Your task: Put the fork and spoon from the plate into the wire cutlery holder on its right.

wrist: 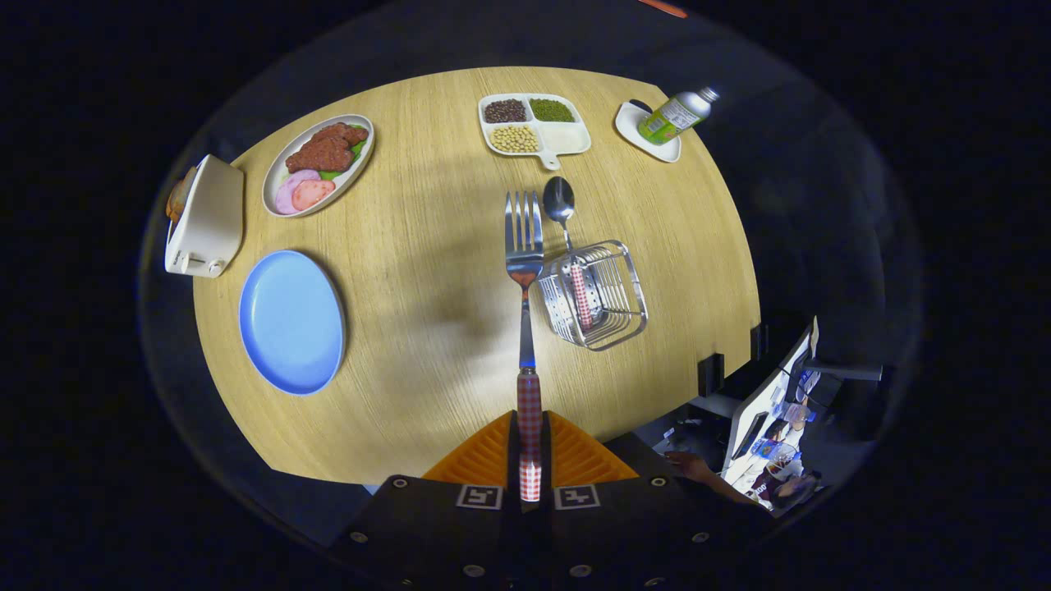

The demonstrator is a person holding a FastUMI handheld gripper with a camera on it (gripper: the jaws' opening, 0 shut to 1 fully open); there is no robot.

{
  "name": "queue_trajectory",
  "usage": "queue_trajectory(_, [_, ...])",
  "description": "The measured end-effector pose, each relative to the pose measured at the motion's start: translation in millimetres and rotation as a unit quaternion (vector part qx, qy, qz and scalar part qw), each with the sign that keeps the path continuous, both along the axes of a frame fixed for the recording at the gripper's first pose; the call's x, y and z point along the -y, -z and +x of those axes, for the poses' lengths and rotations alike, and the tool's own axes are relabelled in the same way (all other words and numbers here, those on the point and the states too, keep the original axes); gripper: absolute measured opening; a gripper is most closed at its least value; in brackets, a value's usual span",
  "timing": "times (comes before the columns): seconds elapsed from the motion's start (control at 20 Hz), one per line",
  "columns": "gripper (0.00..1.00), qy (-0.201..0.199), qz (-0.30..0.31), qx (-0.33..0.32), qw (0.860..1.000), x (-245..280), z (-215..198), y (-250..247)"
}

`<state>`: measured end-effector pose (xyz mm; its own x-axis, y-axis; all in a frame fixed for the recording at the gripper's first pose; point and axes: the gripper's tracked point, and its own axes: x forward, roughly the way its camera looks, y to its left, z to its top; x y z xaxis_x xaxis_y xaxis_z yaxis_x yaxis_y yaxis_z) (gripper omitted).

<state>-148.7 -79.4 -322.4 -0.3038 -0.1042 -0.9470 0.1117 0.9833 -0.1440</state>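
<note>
My gripper [530,447] is shut on the fork's red-checked handle, held high above the wooden table [443,345]. The fork [524,254] points straight ahead of the fingers, tines away from me. Just to the right of the fork's head stands the wire cutlery holder [612,295]. The spoon [561,205] stands in the holder with its checked handle down inside and its bowl sticking out beyond the far rim. The blue plate [291,320] lies to the left of the fingers, with nothing on it.
A white toaster [205,217] sits at the table's left edge. Beyond it lies an oval dish of meat [318,164]. A divided tray of beans [534,123] and a small dish with a bottle [669,119] stand at the far side. A person's hand [690,468] shows lower right.
</note>
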Motion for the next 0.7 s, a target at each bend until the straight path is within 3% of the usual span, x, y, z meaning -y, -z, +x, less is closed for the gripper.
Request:
queue_trajectory(0.35, [0.08, 0.021, -0.001, -0.084, 0.996, 44.1, -22.1, 5.2])
queue_trajectory(0.7, [0.08, 0.006, 0.011, -0.18, 0.984, 56.7, -43.1, 15.4])
